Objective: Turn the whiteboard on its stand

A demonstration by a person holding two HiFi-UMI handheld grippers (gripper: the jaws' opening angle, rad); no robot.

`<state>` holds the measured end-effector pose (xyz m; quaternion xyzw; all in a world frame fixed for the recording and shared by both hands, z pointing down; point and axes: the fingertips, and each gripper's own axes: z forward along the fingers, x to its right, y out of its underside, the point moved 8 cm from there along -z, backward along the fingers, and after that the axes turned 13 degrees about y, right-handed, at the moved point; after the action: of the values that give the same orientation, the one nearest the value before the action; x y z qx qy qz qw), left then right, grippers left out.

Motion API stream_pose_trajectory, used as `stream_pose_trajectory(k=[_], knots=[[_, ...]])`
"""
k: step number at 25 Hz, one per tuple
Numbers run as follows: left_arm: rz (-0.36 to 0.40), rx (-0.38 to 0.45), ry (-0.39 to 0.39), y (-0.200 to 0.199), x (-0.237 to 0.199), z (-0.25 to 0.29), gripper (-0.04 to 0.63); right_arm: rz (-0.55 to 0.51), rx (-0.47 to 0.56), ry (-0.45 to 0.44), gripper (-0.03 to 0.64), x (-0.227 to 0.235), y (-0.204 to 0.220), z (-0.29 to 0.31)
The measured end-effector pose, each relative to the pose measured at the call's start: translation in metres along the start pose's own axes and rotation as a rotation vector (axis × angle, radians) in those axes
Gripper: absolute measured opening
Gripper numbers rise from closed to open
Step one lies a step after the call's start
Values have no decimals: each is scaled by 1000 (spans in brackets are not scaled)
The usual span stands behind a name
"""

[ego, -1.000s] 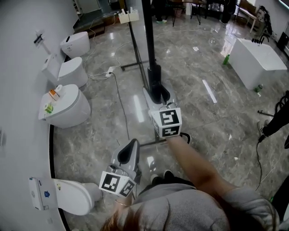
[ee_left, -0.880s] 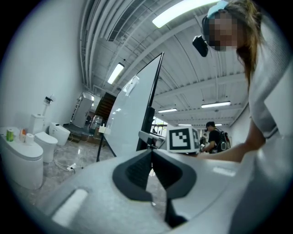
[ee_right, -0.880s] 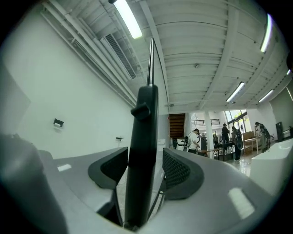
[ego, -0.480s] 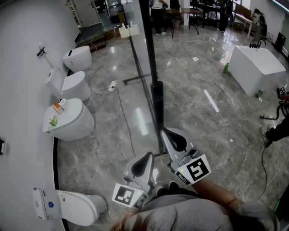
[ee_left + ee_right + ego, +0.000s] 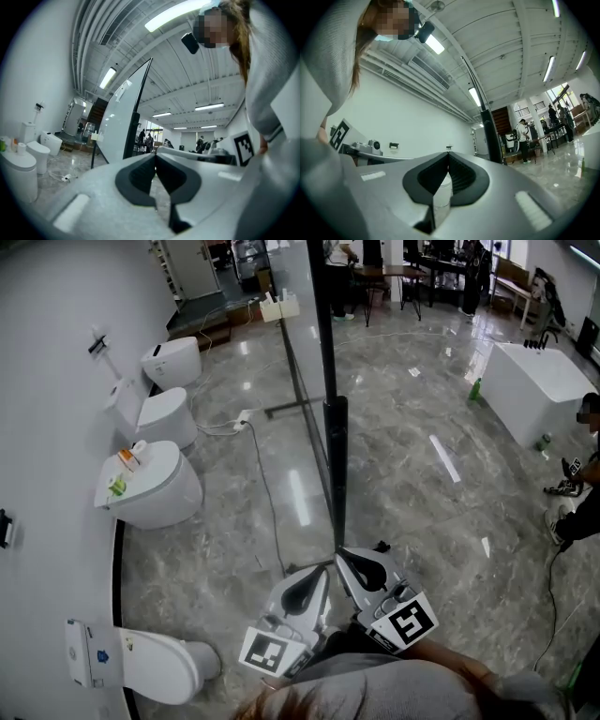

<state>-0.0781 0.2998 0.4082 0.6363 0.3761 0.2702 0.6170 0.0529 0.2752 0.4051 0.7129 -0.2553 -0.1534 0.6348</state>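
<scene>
The whiteboard (image 5: pixel 302 306) stands nearly edge-on to me in the head view, with its black side post (image 5: pixel 334 451) running down to the stand's foot near my grippers. The left gripper view has the board (image 5: pixel 117 126) ahead at the left, and the post (image 5: pixel 491 136) rises to the right of the jaws in the right gripper view. My left gripper (image 5: pixel 317 576) (image 5: pixel 155 155) is shut and holds nothing. My right gripper (image 5: pixel 347 556) (image 5: pixel 448 154) sits beside it, just short of the post's base, also shut and empty. Neither touches the board.
Several white toilets (image 5: pixel 150 488) line the wall at the left, one (image 5: pixel 141 667) close by my left side. A cable (image 5: pixel 265 486) trails over the marble floor. A white bathtub (image 5: pixel 530 376) stands at the right, and a person (image 5: pixel 579 493) at the right edge.
My right gripper has come off the whiteboard's post, shut its jaws and drawn back toward my body. The left gripper has shifted a little to the right, beside it.
</scene>
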Motion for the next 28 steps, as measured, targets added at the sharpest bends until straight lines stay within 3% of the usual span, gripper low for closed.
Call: stream_pose_trajectory(k=[6,17,28], knots=[[20,7,-21,0,25,-11,-3,3,54,-54,-5,-12,-14,-23],[39,14,-93,1,83,-16,-3,3,2,-56,-5,-4,-24,-87],[68,8,-30,-11,99,-21,-3,6,53,-41,-5,-24,-41,-93]])
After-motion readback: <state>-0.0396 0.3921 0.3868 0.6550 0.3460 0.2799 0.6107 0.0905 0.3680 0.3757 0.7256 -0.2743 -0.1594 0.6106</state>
